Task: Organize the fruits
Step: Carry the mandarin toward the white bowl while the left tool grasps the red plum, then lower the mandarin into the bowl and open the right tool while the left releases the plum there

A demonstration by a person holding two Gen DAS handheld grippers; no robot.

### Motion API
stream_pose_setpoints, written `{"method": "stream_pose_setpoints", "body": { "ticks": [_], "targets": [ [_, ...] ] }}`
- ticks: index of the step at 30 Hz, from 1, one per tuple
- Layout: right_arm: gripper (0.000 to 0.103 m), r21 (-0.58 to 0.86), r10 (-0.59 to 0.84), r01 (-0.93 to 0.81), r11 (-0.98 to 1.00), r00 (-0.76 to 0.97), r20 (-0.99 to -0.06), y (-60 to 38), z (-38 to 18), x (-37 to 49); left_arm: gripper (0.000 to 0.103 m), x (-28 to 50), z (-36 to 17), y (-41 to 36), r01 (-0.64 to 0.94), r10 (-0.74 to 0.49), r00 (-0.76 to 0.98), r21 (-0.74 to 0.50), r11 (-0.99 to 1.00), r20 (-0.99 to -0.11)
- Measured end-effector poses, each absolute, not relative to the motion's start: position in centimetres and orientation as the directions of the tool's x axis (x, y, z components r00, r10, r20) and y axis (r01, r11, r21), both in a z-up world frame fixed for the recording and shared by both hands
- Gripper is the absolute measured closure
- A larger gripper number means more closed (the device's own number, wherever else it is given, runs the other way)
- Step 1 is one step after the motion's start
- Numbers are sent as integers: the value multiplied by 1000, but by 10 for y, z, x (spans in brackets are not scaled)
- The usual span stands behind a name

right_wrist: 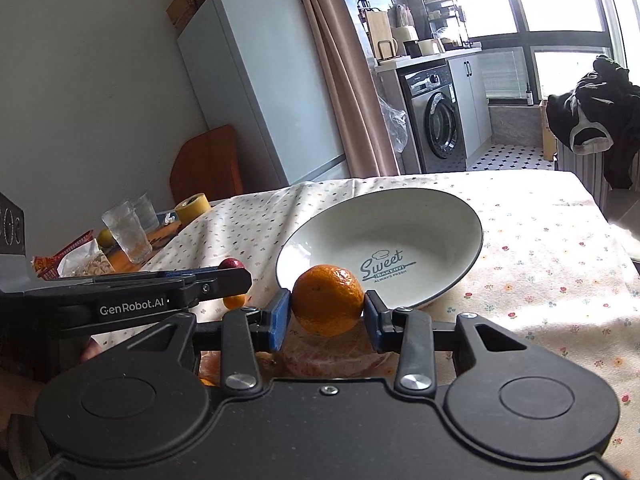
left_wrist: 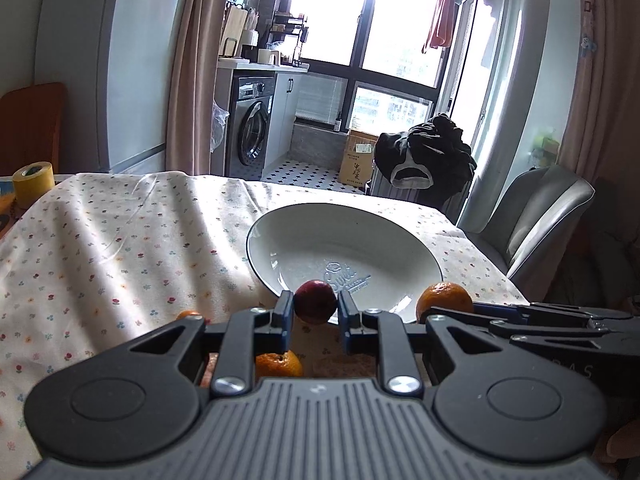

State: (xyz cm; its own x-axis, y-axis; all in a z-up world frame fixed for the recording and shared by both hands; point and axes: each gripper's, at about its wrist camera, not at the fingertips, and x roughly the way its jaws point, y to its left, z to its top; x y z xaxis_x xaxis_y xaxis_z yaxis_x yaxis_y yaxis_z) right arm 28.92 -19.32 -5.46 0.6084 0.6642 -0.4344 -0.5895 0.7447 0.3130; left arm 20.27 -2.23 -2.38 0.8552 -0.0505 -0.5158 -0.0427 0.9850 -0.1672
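The left gripper (left_wrist: 315,312) pinches a small dark red fruit (left_wrist: 315,301) between its blue pads, held above the near rim of a white bowl (left_wrist: 304,236). Just beside it, the right gripper (right_wrist: 326,314) clamps a mandarin (right_wrist: 328,300), also at the bowl's near edge. Another mandarin (left_wrist: 279,364) lies below on the floral-clothed tabletop (left_wrist: 120,248). A yellow tape roll (left_wrist: 33,182) sits at the far left.
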Motion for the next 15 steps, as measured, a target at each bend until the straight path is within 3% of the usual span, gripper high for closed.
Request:
{"method": "stream_pose_setpoints", "body": {
  "ticks": [15],
  "targets": [
    [66,331,631,-539,775,629,-453,-192,-65,322,82,248,-38,-34,-53,-54,827,-173,983,-559]
  ]
}}
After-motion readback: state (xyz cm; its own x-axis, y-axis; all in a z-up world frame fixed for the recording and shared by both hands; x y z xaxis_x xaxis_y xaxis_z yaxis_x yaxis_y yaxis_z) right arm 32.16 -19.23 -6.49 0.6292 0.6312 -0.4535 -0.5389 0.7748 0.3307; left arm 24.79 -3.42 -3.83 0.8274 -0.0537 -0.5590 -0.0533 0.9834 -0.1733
